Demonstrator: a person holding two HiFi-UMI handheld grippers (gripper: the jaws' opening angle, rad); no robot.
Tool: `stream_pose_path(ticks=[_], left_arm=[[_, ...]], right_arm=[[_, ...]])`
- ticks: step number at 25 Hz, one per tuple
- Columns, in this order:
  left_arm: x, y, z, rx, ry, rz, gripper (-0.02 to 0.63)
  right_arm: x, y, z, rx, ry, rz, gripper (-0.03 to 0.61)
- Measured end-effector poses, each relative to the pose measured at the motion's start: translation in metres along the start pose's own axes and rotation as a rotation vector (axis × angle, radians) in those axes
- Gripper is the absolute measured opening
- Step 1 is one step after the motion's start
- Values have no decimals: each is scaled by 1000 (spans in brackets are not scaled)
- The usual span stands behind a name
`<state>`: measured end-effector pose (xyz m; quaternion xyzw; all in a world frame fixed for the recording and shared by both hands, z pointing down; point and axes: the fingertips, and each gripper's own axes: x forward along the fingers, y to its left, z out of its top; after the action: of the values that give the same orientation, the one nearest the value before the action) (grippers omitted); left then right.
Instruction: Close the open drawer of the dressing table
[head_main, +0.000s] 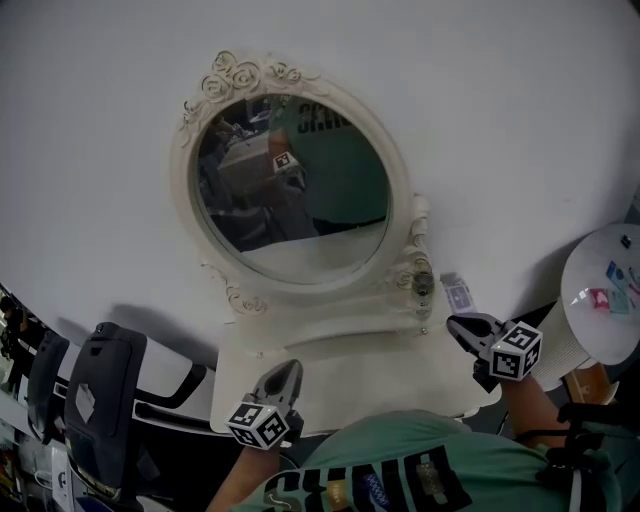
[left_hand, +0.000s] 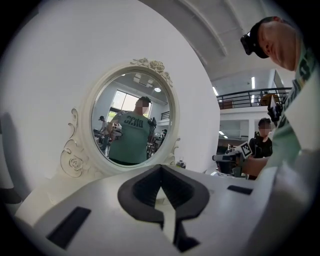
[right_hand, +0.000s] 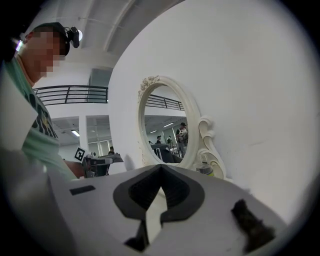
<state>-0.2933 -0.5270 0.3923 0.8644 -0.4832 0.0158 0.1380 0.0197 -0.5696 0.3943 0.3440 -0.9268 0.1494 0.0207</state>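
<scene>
Hovering over dressing table (head_main: 380, 372), L claw (head_main: 285, 374) front-left, R claw (head_main: 461, 326) right edge

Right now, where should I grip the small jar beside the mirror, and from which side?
Take the small jar by its upright sides, coming from the front of the table. The scrolled mirror frame stands close behind it, so a jaw probably has no room there. The right gripper has its jaws shut; open them first.
</scene>
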Motion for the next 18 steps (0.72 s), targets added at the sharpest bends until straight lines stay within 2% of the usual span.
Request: stream_pose_path(ticks=[6, 8, 18], left_arm=[[-3, 41, 21, 31, -29, -40, 9], [-5, 49, 23, 31, -33, -48, 9], [-1, 55, 17, 5, -32, -45, 9]], right_arm=[[26, 8, 7, 48, -26, -88, 12], [33, 12, 8, 35, -15, -105, 11], [39, 7, 9, -31, 43, -122, 11]])
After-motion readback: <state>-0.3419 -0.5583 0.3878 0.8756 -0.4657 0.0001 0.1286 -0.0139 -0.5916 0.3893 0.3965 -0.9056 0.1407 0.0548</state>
